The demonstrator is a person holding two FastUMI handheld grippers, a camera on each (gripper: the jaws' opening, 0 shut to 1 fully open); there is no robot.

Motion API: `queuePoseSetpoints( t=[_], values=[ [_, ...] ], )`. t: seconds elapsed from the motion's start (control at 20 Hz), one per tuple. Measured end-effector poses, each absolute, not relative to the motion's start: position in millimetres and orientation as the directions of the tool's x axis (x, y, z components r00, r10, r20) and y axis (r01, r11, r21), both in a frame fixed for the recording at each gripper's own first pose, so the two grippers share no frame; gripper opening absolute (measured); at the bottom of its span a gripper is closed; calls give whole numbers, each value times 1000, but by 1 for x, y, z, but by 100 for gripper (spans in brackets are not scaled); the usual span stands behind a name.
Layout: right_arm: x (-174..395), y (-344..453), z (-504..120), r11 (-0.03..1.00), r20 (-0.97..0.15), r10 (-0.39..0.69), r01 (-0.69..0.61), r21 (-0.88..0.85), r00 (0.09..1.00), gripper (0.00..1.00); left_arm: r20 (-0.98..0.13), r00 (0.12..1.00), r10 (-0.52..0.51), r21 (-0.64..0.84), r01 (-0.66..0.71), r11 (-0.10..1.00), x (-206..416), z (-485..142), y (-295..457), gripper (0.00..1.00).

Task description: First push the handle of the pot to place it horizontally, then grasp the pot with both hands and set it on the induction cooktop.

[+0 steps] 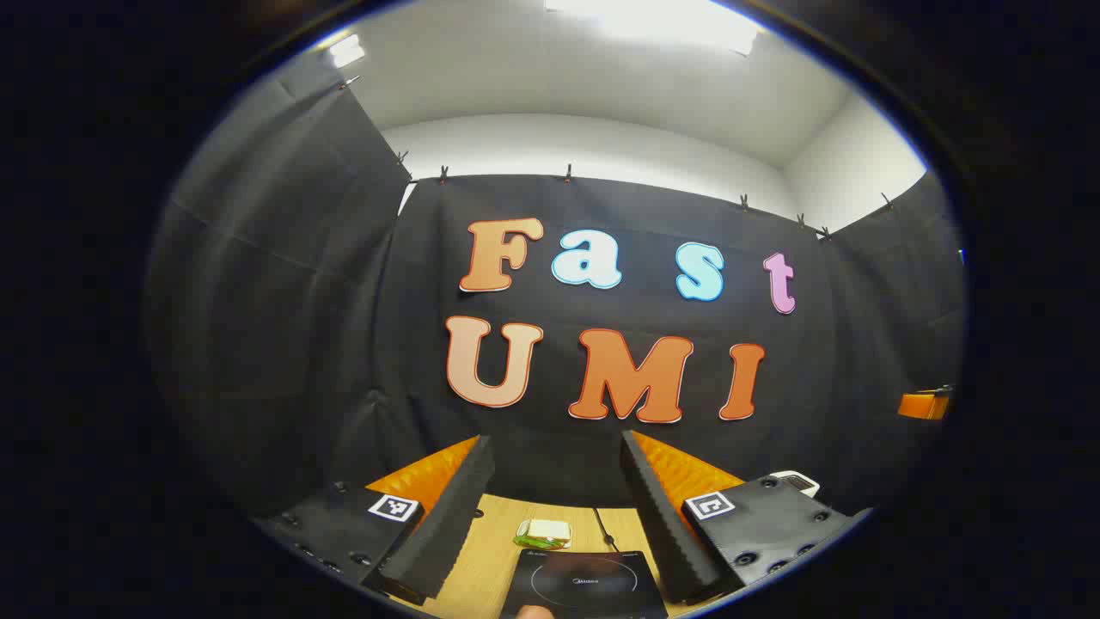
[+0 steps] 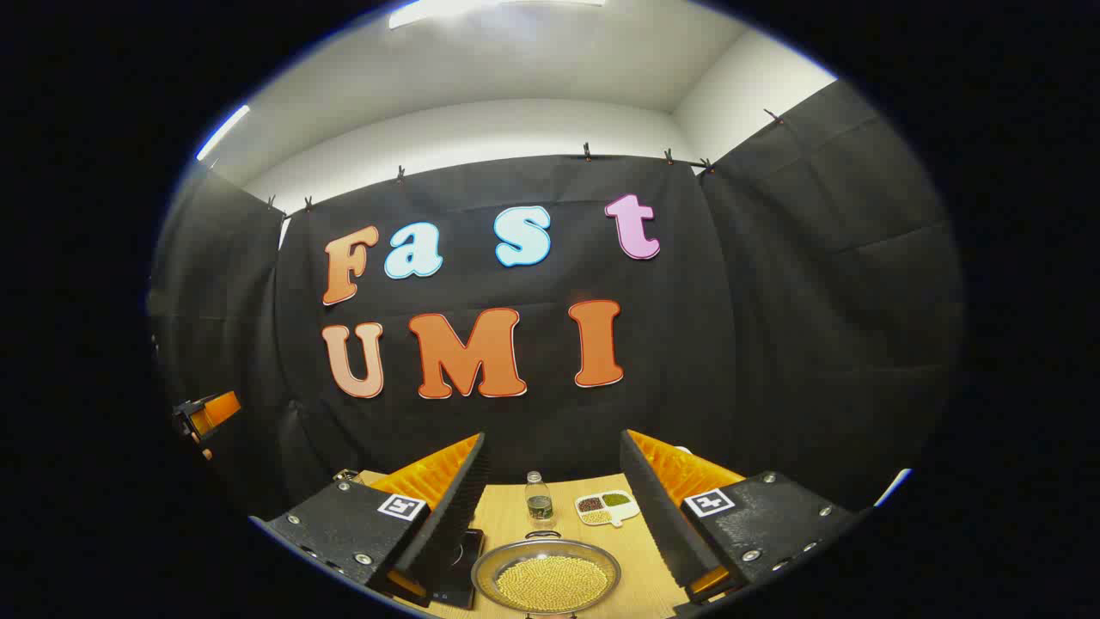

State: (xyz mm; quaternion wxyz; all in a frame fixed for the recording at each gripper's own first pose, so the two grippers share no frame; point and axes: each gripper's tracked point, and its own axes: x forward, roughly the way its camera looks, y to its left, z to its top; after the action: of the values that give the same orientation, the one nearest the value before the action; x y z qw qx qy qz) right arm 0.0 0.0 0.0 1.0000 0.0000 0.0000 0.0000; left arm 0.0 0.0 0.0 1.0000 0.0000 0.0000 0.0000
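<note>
Pot [image 2: 546, 578] on wooden tabletop [image 2: 640, 559], low centre of right gripper view, full of small yellow beans; handle not discernible. Induction cooktop [image 1: 584, 585] lies flat on tabletop in left gripper view, also just left of pot in right gripper view. Right tongs [image 2: 554, 490] spread wide, empty, above pot. Left tongs [image 1: 557, 490] spread wide, empty, above cooktop. Beyond pot: bottle [image 2: 539, 499], divided dish [image 2: 607, 506] with dark and green contents. Beyond cooktop: pale block on green wrapper [image 1: 545, 533].

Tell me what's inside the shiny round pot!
The pot is filled with small yellowish round beads or beans, heaped nearly to the rim. They hide the pot's bottom and anything buried under them. Behind it stand a bottle and a little snack tray.
</note>
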Motion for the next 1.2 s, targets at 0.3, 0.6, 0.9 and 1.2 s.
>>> queuePoseSetpoints(
  t=[0.3,0.6,0.9,1.2],
  values=[
    [-3,12,0,999,-7,39,-39,-10,999,94,11,1000,-8,5,8,1000,-7,2,-4,97],
    [-5,18,1,998,-11,66,-66,-8,998,94,9,1000,-15,9,15,1000,-12,3,-2,99],
    [-7,20,3,997,-11,83,-83,12,997,94,25,1000,-12,14,11,1000,-16,4,-6,99],
    [-11,14,10,996,17,82,-82,33,997,90,23,1000,-19,8,19,1000,-19,5,-10,99]
  ],
)
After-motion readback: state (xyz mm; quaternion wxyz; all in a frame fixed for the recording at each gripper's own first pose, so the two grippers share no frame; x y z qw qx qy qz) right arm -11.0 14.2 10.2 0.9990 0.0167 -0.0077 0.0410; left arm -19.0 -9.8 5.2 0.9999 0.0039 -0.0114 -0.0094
